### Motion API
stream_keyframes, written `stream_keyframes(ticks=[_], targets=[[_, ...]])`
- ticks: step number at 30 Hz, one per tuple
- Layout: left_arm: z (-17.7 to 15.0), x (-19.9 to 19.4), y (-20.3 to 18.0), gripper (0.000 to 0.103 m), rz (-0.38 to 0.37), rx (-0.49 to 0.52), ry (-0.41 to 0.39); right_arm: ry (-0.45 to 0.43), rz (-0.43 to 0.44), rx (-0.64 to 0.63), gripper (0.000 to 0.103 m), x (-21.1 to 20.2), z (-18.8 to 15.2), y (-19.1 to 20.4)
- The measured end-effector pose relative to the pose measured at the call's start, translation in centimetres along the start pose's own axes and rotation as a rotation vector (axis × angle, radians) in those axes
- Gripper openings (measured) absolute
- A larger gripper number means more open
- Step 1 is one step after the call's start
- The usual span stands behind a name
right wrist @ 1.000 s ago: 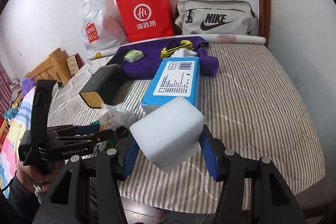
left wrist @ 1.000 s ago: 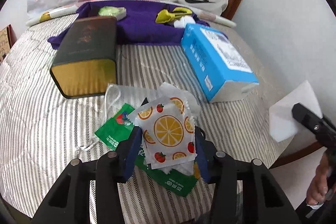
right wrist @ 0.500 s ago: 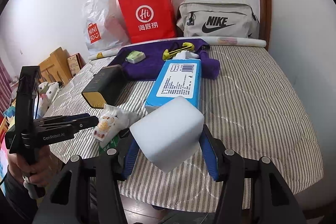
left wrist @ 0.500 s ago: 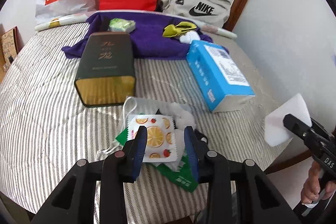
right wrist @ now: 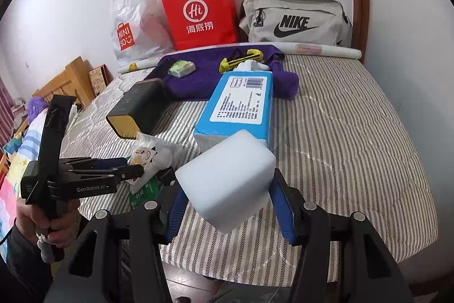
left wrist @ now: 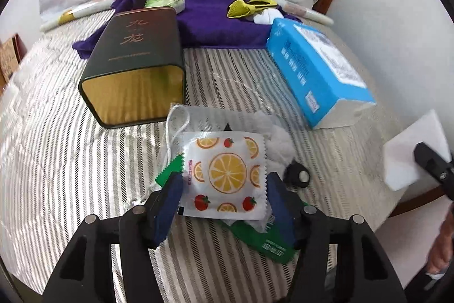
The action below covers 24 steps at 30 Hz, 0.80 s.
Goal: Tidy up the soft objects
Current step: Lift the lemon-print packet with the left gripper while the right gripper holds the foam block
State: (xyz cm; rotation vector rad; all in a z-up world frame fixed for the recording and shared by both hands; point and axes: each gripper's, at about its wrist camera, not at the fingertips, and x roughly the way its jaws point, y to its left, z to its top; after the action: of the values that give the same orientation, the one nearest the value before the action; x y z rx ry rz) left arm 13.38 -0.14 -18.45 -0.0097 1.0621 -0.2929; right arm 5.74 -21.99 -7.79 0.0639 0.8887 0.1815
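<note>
- My left gripper [left wrist: 224, 206] has just been opening; its 2 blue pads flank the white fruit-printed sachet [left wrist: 225, 175] without pressing it.
- The sachet lies on a green packet [left wrist: 264, 240] at 6 o'clock on the striped bed [left wrist: 71, 175].
- My right gripper [right wrist: 229, 213] clamps a white foam block [right wrist: 227, 181].

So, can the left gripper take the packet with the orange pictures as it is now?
Probably yes. The left gripper has just been opening, and its blue pads stand either side of the fruit-print packet without pressing it. Nothing lies on top; it only rests on a green packet.
</note>
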Motion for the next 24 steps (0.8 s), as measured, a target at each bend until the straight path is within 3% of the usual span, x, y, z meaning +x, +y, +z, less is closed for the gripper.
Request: stream_keyframes(ticks=[7, 15, 24], targets=[[0.3, 0.3, 0.1, 0.059, 0.034, 0.013, -0.043, 0.006, -0.034, -0.009, 0.055, 0.5, -0.1, -0.3], [0.5, 0.2, 0.6, 0.041, 0.015, 0.018, -0.061, 0.002, -0.085, 0.004, 0.055, 0.9, 0.2, -0.6], [0.3, -0.4, 1.1, 0.038, -0.017, 0.010, -0.059, -0.004, -0.157, -0.002, 0.054, 1.2, 0.7, -0.3]])
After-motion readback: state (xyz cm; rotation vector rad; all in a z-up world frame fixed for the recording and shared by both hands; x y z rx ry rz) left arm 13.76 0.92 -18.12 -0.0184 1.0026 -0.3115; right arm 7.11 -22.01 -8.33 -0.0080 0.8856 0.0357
